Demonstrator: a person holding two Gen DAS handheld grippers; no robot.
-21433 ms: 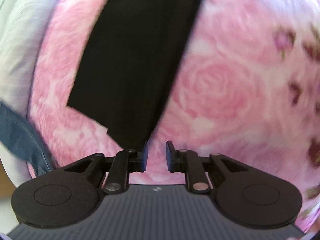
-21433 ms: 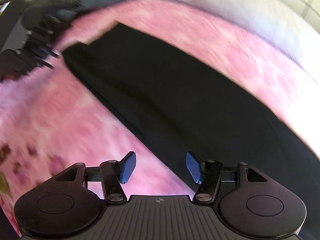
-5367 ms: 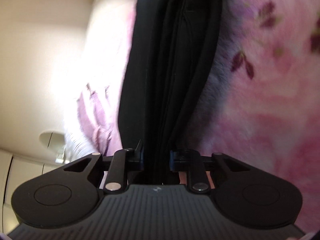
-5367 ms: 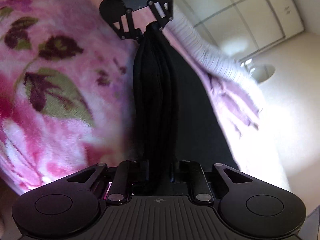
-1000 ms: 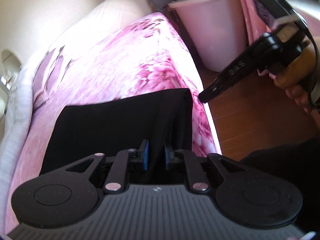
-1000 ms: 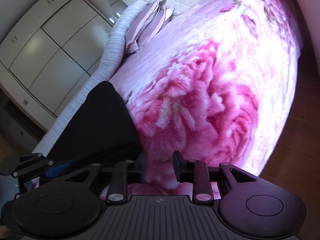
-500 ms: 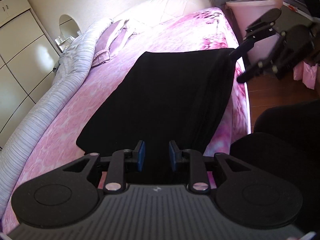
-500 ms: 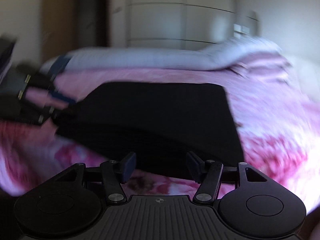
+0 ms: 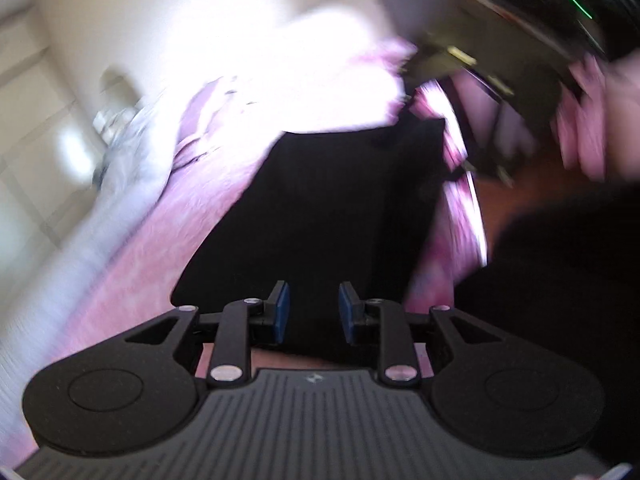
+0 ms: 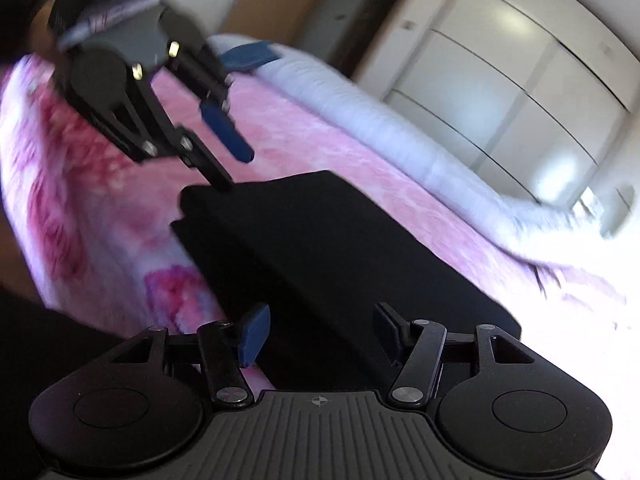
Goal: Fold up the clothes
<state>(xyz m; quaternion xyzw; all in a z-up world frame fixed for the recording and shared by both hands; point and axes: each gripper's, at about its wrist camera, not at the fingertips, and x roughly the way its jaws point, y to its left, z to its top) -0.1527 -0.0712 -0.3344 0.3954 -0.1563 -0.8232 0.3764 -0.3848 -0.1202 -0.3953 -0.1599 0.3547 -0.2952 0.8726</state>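
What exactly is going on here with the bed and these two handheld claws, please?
A person is folding clothes on a bed with a handheld claw in each hand. A black garment lies folded flat on the pink floral blanket. Both the left claw and the right claw are open and hold nothing, poised just above the garment's near edge. The pictures are blurred.

Opposed wrist views down over shared black garment (image 9: 340,208).

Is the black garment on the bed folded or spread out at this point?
Folded. The black garment lies flat on the pink blanket as a compact rectangle, with stacked layered edges at its near corner. Neither gripper holds it.
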